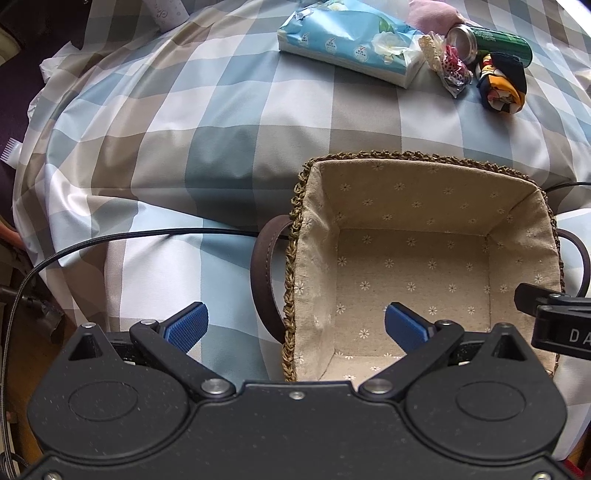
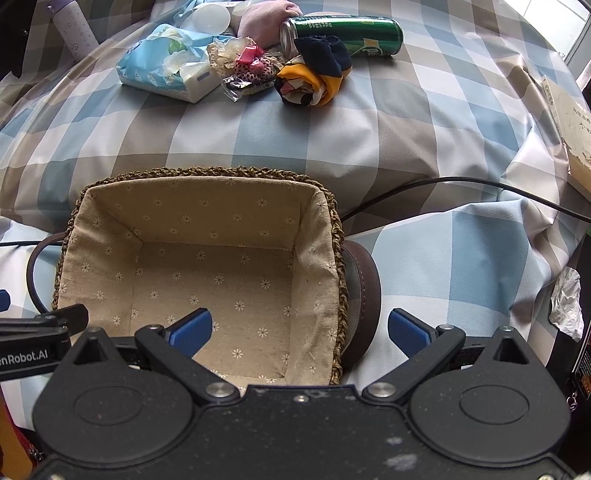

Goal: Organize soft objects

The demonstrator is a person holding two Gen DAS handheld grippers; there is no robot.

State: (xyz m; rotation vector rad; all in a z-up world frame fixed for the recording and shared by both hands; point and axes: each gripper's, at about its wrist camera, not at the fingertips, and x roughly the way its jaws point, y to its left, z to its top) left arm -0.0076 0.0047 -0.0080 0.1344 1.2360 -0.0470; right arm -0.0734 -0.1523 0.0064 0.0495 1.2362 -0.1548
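Note:
A woven basket (image 1: pixel 295 236) (image 2: pixel 334 229) with a beige flowered lining sits empty on the checked bedspread. Beyond it lie a blue tissue pack (image 1: pixel 347 40) (image 2: pixel 166 66), a rolled navy and yellow cloth (image 1: pixel 500 85) (image 2: pixel 314 74), a clear bag of small fabric items (image 1: pixel 448 64) (image 2: pixel 245 70) and a pink cloth (image 1: pixel 436 14) (image 2: pixel 266 22). My left gripper (image 1: pixel 295 326) is open and empty over the basket's left wall. My right gripper (image 2: pixel 300 332) is open and empty over the basket's right wall.
A green can (image 1: pixel 491 42) (image 2: pixel 343 35) lies on its side by the cloths. A black cable (image 1: pixel 110 240) (image 2: pixel 461 184) runs across the bed behind the basket. A purple bottle (image 2: pixel 72 29) stands far left. Papers (image 2: pixel 570 129) lie at the right edge.

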